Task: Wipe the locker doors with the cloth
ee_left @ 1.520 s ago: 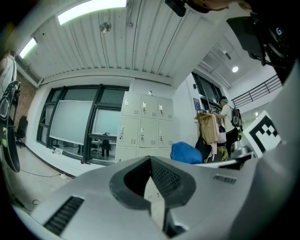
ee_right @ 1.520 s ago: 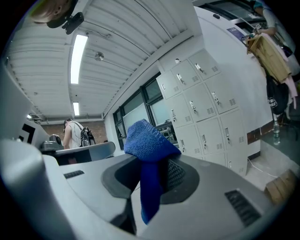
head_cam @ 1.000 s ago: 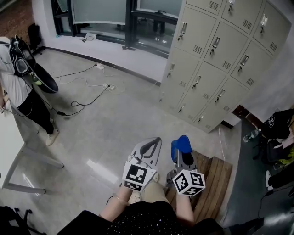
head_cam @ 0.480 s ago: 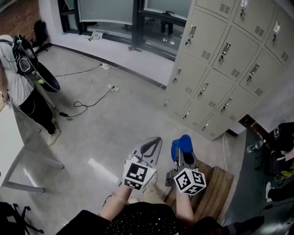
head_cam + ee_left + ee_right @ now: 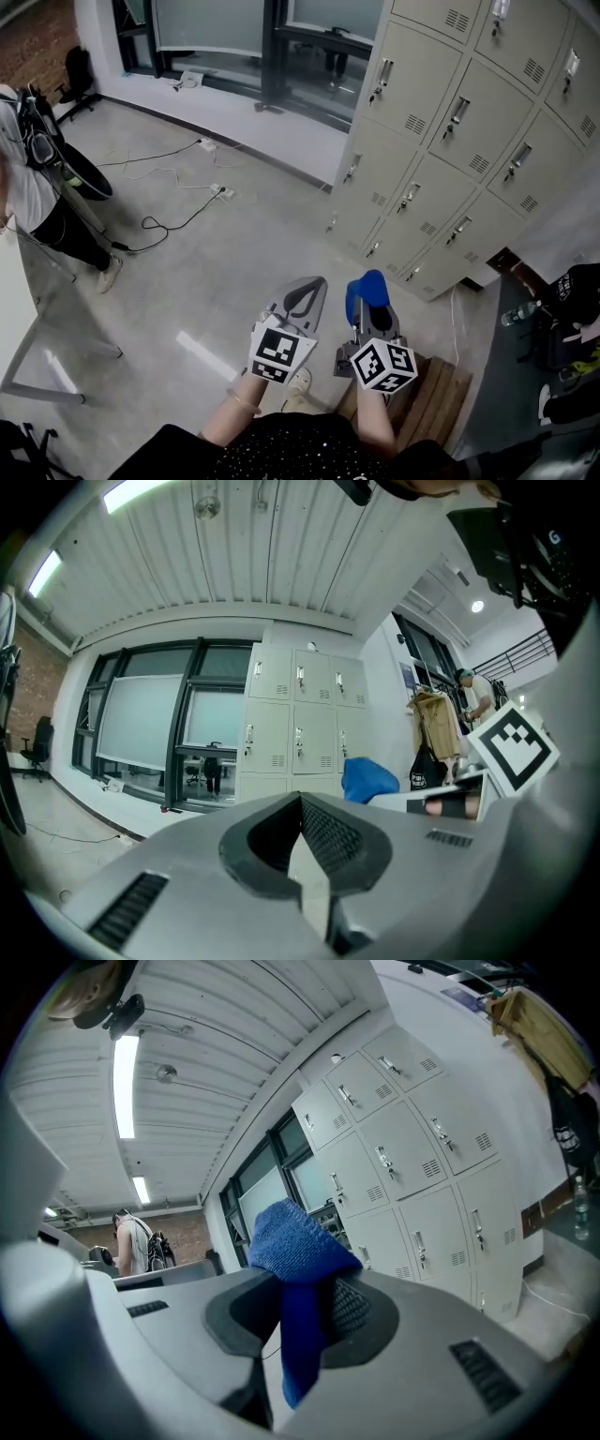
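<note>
A bank of beige locker doors (image 5: 450, 141) with small handles stands ahead to the right, some way off from both grippers. My right gripper (image 5: 368, 298) is shut on a blue cloth (image 5: 367, 290), which bunches up above the jaws; in the right gripper view the blue cloth (image 5: 295, 1251) hangs down between the jaws with the lockers (image 5: 403, 1166) behind. My left gripper (image 5: 302, 302) is held beside it, shut, with nothing between its jaws. The left gripper view shows the lockers (image 5: 300, 724) straight ahead and the cloth (image 5: 367, 780) to the right.
A person (image 5: 37, 187) stands at the far left beside a white table frame (image 5: 37, 347). Cables (image 5: 178, 211) trail over the grey floor. A wooden bench (image 5: 441, 398) lies at my feet on the right. A bottle (image 5: 511, 314) and dark bags (image 5: 572, 291) sit at the right. Windows (image 5: 234, 28) line the back wall.
The view has shifted forward, so the lockers look slightly nearer and the bench has slid lower in the picture. Both grippers keep their pose, the cloth still held.
</note>
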Demonstrator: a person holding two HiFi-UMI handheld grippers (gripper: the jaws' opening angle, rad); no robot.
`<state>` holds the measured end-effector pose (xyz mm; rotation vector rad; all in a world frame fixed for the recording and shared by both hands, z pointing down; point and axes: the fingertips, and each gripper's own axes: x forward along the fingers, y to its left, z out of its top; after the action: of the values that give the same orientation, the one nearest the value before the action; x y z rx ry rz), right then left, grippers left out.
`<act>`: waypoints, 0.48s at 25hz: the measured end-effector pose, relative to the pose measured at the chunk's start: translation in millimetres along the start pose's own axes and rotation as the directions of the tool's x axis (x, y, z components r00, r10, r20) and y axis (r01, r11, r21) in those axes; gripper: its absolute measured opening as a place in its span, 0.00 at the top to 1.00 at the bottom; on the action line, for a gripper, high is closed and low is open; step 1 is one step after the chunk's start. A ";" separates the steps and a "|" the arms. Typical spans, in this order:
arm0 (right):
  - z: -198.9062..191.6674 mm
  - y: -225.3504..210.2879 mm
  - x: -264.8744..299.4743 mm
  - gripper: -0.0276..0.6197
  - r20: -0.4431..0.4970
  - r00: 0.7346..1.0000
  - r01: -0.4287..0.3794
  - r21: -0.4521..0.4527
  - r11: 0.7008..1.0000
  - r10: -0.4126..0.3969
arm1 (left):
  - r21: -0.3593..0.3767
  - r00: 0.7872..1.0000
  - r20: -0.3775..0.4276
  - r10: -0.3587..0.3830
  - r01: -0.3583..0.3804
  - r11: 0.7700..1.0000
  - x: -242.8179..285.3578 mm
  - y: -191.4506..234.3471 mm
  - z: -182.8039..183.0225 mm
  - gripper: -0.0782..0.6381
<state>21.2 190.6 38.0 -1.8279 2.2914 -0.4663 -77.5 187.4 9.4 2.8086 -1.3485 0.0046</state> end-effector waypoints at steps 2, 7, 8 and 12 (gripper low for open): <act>5.8 -5.7 12.4 0.82 0.004 1.000 -0.012 -0.005 1.000 0.012 | -0.006 1.000 0.001 0.003 -0.003 1.000 16.9 2.7 -0.5 0.88; 20.7 -21.0 40.5 0.82 0.013 0.999 -0.036 -0.041 0.999 0.037 | -0.014 1.000 0.003 0.009 -0.009 1.000 60.4 6.0 -0.7 0.88; 23.9 -24.1 46.3 0.82 0.015 0.999 -0.041 -0.050 0.998 0.042 | -0.016 1.000 0.004 0.011 -0.010 1.000 69.4 6.7 -0.7 0.88; 36.0 -38.5 68.9 0.82 0.029 0.998 -0.056 -0.091 0.994 0.059 | -0.021 1.000 0.018 0.007 -0.006 1.000 104.1 7.4 0.4 0.88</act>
<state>52.3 111.3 21.7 -1.7899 2.3729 -0.3283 -18.2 101.5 10.6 2.7938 -1.3529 -0.0350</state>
